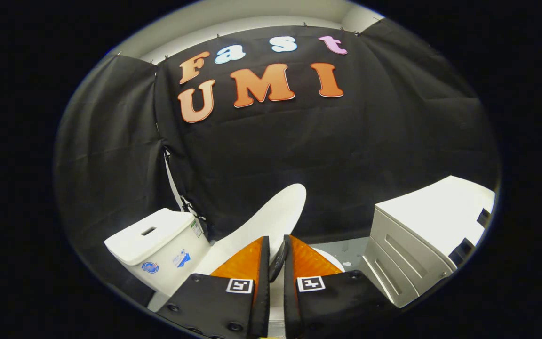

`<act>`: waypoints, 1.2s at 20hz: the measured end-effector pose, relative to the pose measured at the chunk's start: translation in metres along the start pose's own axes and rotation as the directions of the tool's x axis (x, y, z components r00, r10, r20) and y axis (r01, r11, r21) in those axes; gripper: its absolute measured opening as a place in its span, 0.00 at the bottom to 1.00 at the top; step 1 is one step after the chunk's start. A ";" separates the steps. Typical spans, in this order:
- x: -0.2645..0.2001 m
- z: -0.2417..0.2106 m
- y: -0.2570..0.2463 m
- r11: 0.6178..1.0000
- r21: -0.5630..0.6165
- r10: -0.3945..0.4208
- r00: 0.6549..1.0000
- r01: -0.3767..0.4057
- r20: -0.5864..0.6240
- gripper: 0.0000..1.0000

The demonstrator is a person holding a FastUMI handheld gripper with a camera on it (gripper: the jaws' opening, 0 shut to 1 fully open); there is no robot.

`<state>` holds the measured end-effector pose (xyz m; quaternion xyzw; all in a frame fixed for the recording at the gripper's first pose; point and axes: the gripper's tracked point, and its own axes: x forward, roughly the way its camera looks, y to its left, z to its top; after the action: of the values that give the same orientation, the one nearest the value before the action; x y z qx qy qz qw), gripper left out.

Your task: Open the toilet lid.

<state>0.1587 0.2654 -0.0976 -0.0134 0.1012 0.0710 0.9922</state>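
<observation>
While the toilet lid (271, 219) stands half raised, the hand-held gripper (276, 256) has its two fingers drawn narrow around the lid's front edge, and the dark rim of that edge shows in the slim gap between them. Both fingers seem to press on it, so I judge the lid is held and not only touched. The lid rises at a slant from between the fingers toward the black cloth wall, and its far end leans over to the side of the cistern (158, 247). The cistern stands just beside the lid, with a slot in its top and stickers on its front. A white drawer cabinet (417, 245) stands apart on the other side, with grey floor (346, 249) between.

The step in hand is the lift itself, and I think it is about half done. To do it well, the hand-held gripper should follow an arc around the hinge at the back and not pull straight up, otherwise the edge may slide out of the fingers. The hold should stay firm but gentle, because the plastic is smooth. Near upright, it is better to slow down and let the lid lean softly on the cistern, then part the fingers.
</observation>
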 end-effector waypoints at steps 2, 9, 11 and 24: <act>0.003 0.008 0.013 1.000 -0.011 0.005 1.000 -0.005 0.005 0.21; 0.005 0.035 0.061 0.998 -0.062 0.021 0.999 -0.019 0.028 0.21; 0.005 0.044 0.081 0.996 -0.086 0.037 0.999 -0.033 0.037 0.21; 0.010 0.075 0.202 0.968 -0.247 0.073 0.993 -0.047 0.097 0.21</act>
<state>0.1543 0.4699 -0.0282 -0.1283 0.0394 0.1137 0.9844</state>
